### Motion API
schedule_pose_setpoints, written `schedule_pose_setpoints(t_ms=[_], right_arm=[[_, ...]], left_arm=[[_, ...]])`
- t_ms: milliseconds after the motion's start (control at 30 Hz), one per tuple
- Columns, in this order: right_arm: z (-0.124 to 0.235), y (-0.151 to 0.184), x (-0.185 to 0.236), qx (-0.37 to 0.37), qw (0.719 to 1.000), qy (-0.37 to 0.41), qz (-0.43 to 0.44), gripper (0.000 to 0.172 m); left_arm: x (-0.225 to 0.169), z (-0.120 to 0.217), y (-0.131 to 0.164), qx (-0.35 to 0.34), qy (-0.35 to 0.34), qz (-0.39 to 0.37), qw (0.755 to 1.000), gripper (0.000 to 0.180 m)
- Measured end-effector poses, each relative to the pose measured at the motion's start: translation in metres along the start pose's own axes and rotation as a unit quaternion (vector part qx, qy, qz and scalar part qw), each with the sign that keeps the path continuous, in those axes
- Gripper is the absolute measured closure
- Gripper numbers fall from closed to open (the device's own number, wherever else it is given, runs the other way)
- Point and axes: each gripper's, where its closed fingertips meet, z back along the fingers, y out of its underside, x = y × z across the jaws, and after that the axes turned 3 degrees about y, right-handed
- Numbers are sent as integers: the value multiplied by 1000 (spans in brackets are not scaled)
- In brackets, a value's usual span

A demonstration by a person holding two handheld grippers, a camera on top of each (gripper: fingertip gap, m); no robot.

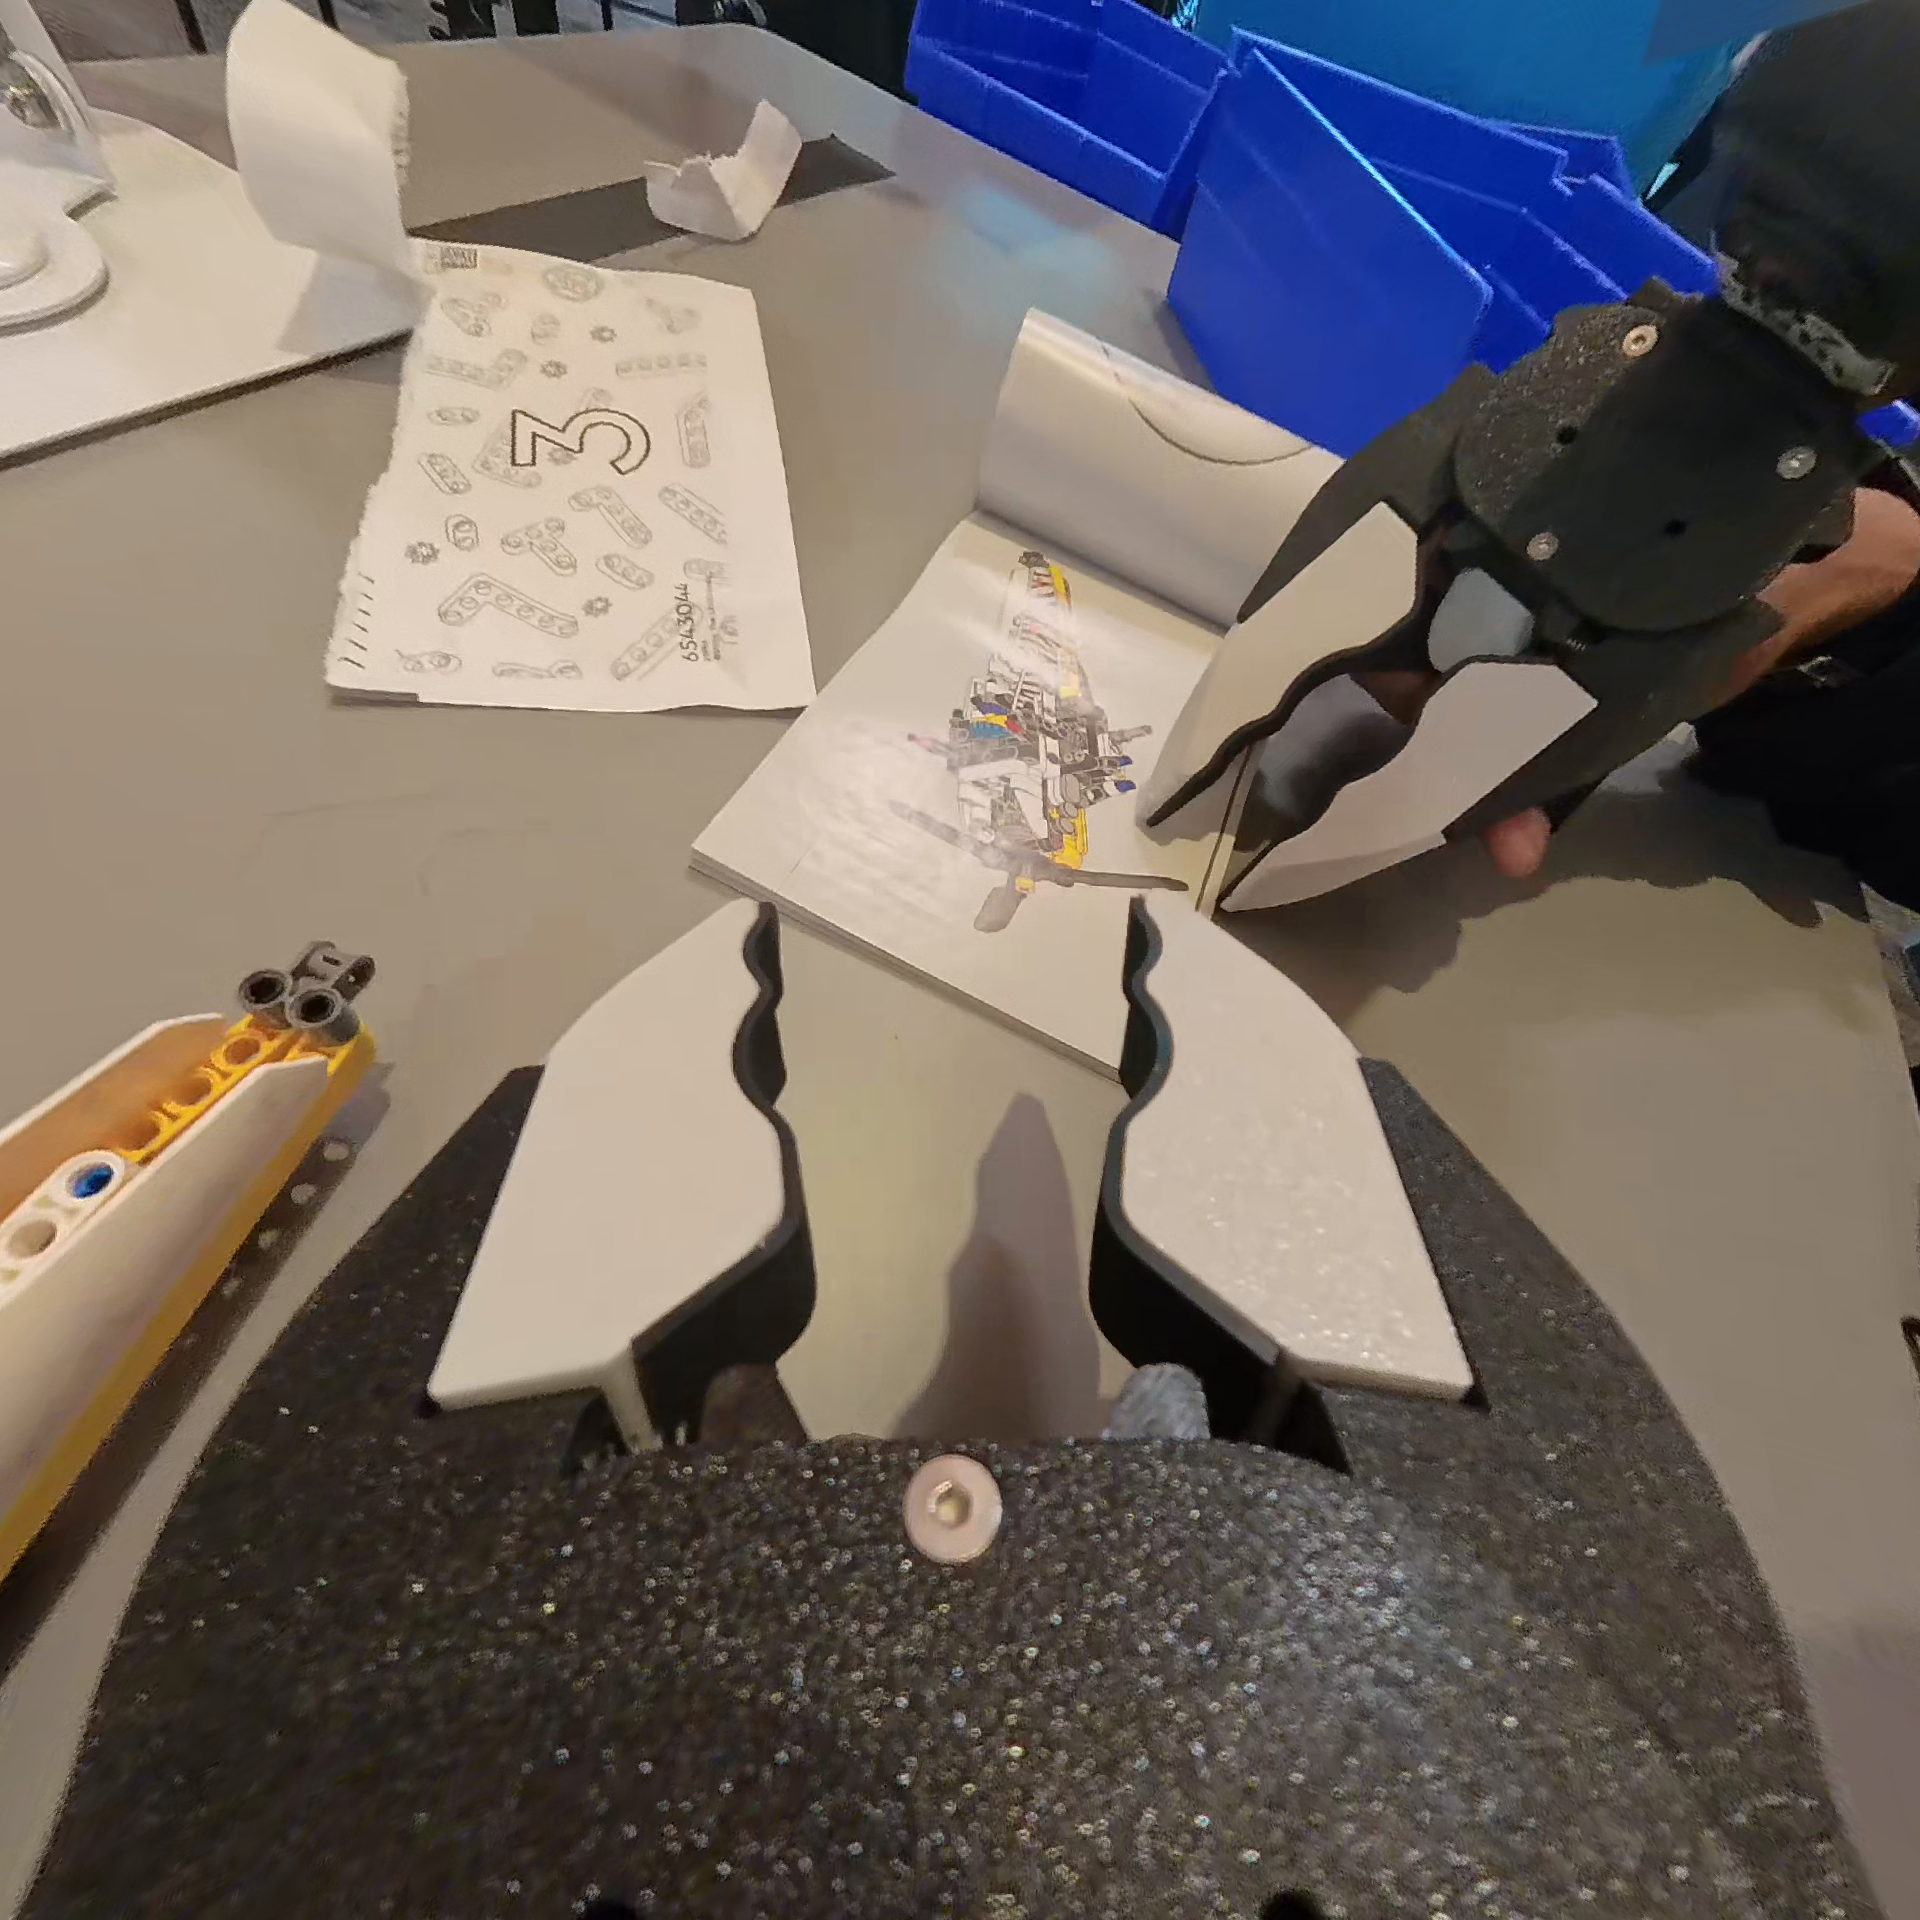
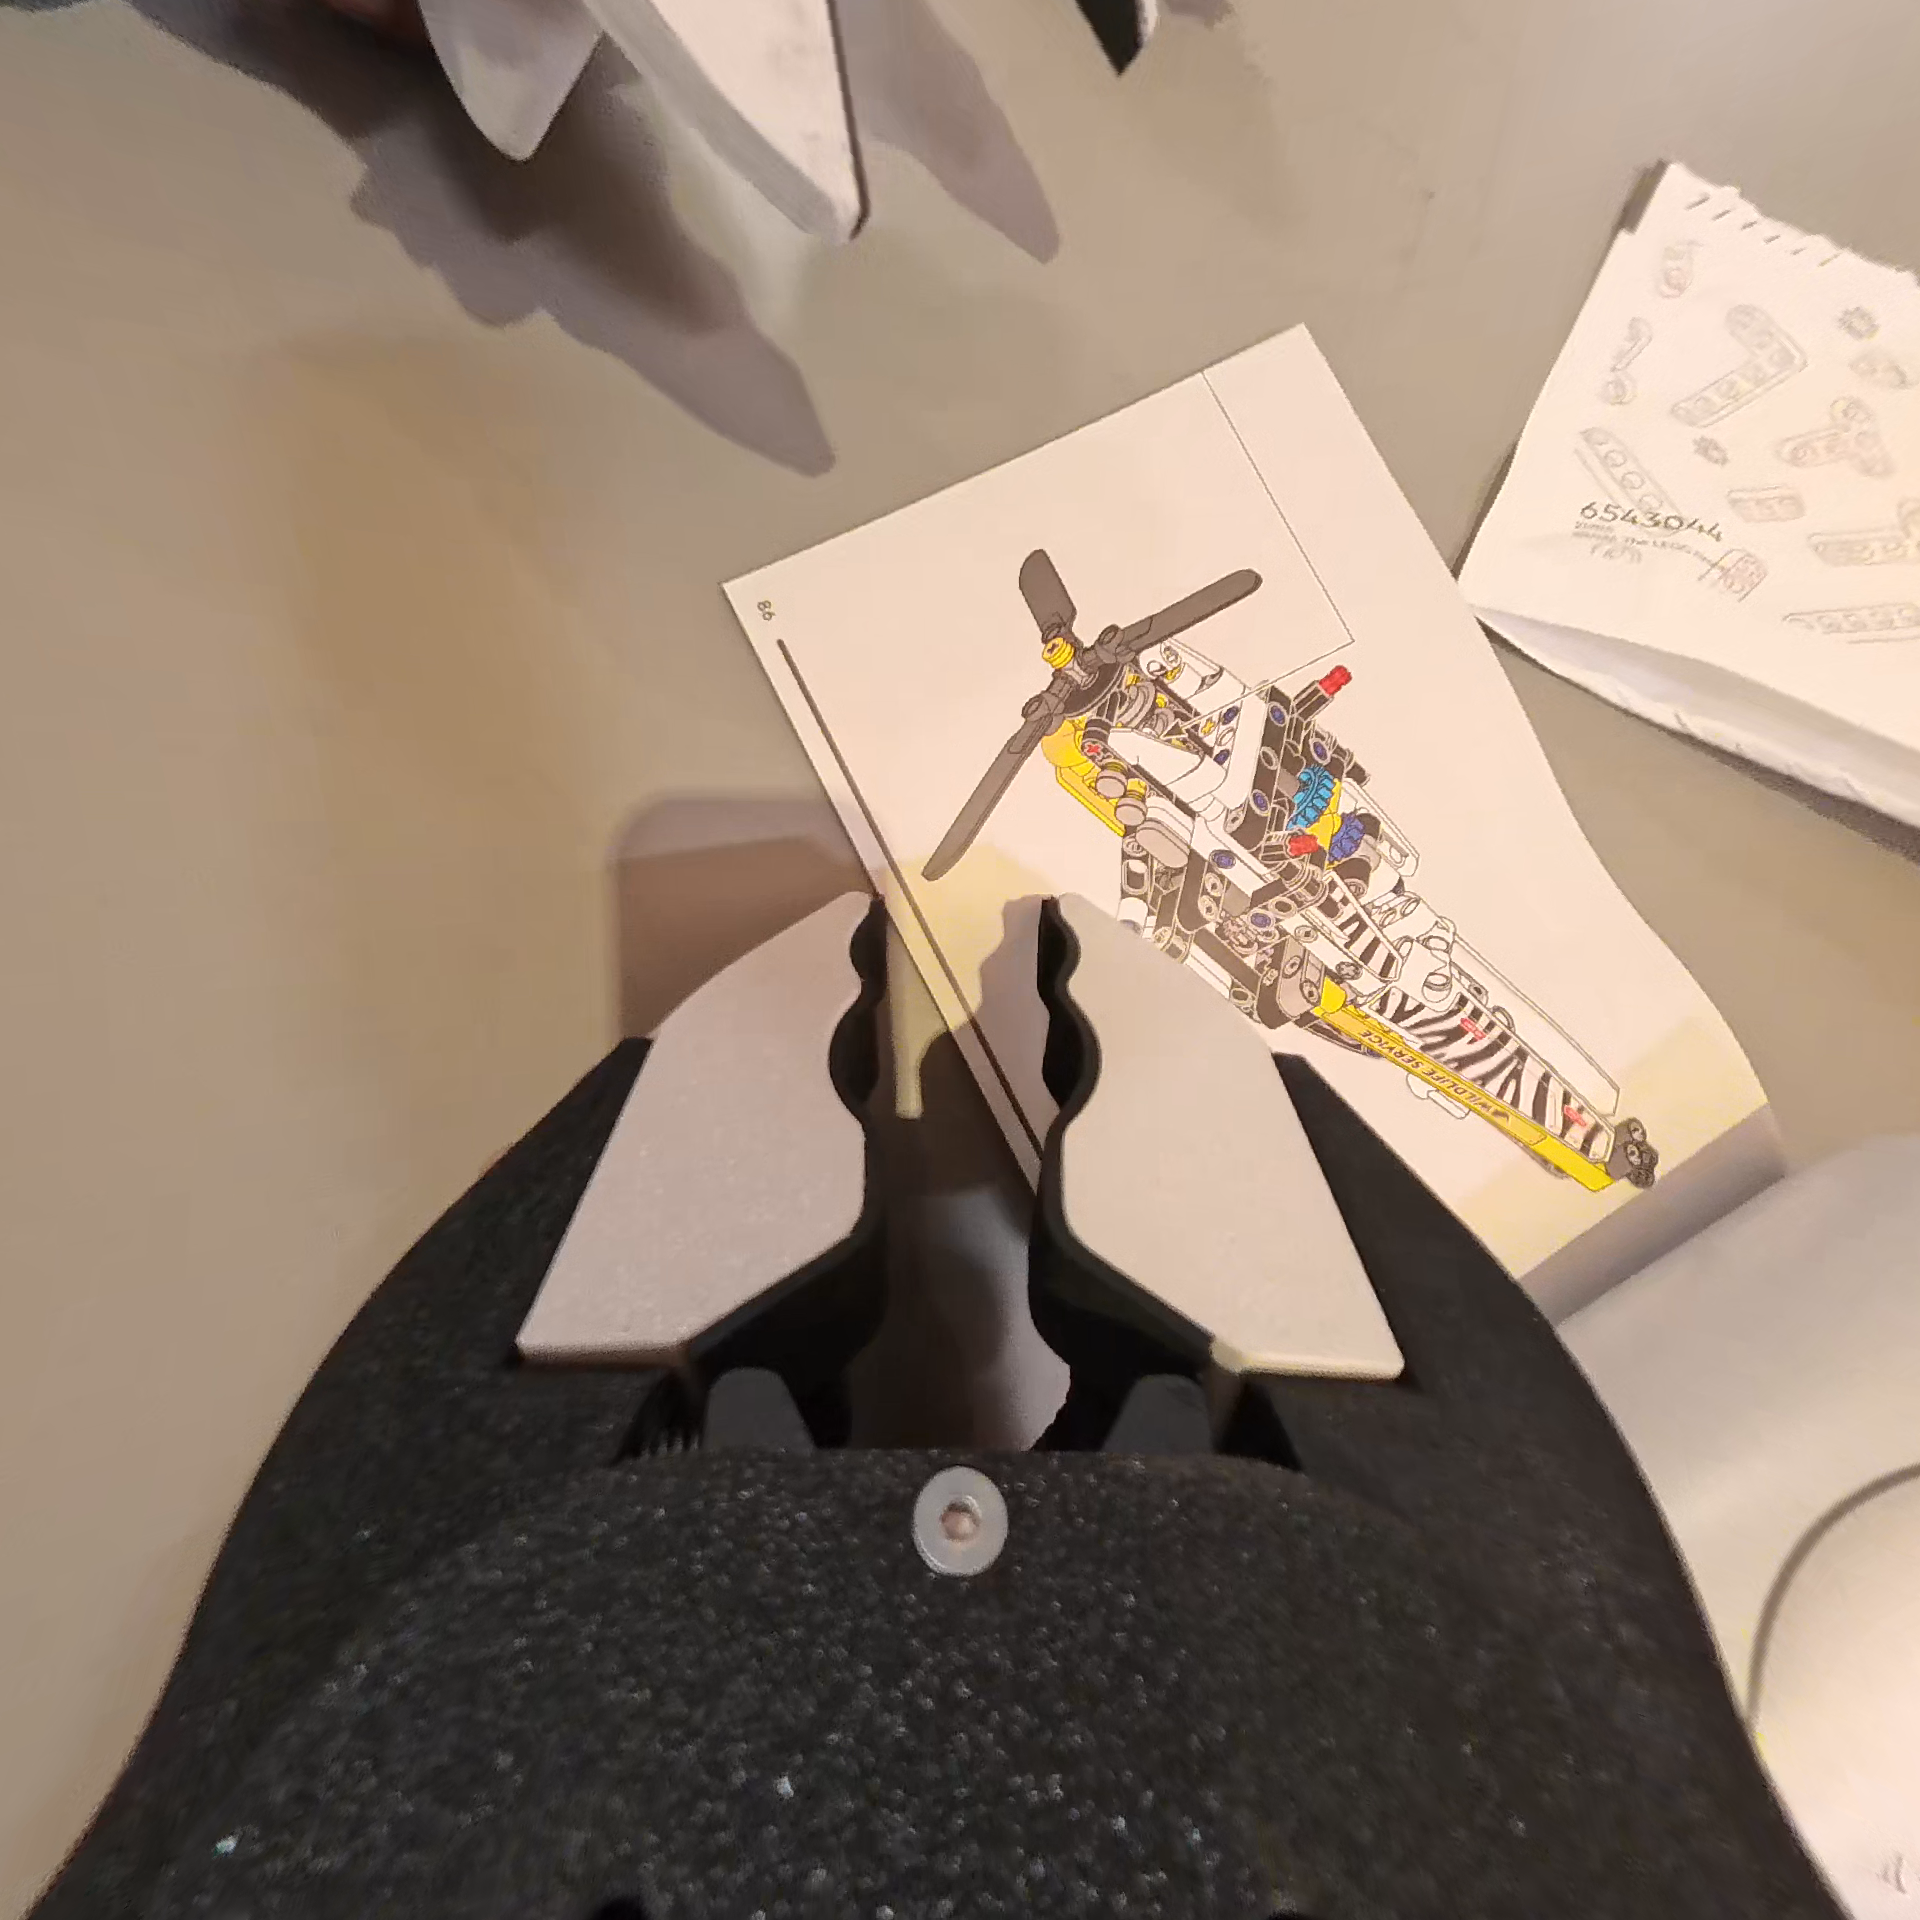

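Observation:
An open instruction booklet (image 1: 904, 831) lies on the grey table (image 1: 208, 779), showing a page with a yellow, white and black helicopter model (image 2: 1143, 520). My left gripper (image 1: 951, 914) is open and empty, with its tips just above the booklet's near corner. Its fingers (image 2: 748, 125) show at the top of the right wrist view. My right gripper (image 2: 958, 904) is at the booklet's edge, also seen in the left wrist view (image 1: 1195, 862). Its jaws stand partly apart around a lifted page edge (image 2: 904, 1029). The page rests near one pad and is not pinched.
A yellow and white brick assembly (image 1: 156, 1143) lies at the left. A printed paper bag (image 1: 571, 488) lies beyond the booklet, with torn paper scraps (image 1: 727, 171) farther back. Blue bins (image 1: 1351, 208) stand at the back right. A hand (image 1: 1517, 842) holds the right gripper. About 11 cm separates my left fingertips from my right.

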Motion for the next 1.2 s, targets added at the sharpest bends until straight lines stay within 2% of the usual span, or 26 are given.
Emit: schedule_pose_setpoints(t_ms=[267,433,833,1033,1200], right_arm=[[-7,-15,35,-1,999,-25,26,140],[-15,-29,53,-7,999,-34,42,142],[-23,-40,60,-28,998,-31,36,148],[-22,-42,63,-46,998,-51,16,156],[-21,-46,62,-61,997,-32,32,168]], left_arm=[[-9,14,25,72,28,-15,997,115],[-1,29,34,87,26,-15,996,115],[-3,34,44,115,40,-13,992,115],[-5,36,45,119,53,1,991,115],[1,38,45,119,44,-6,992,115]])
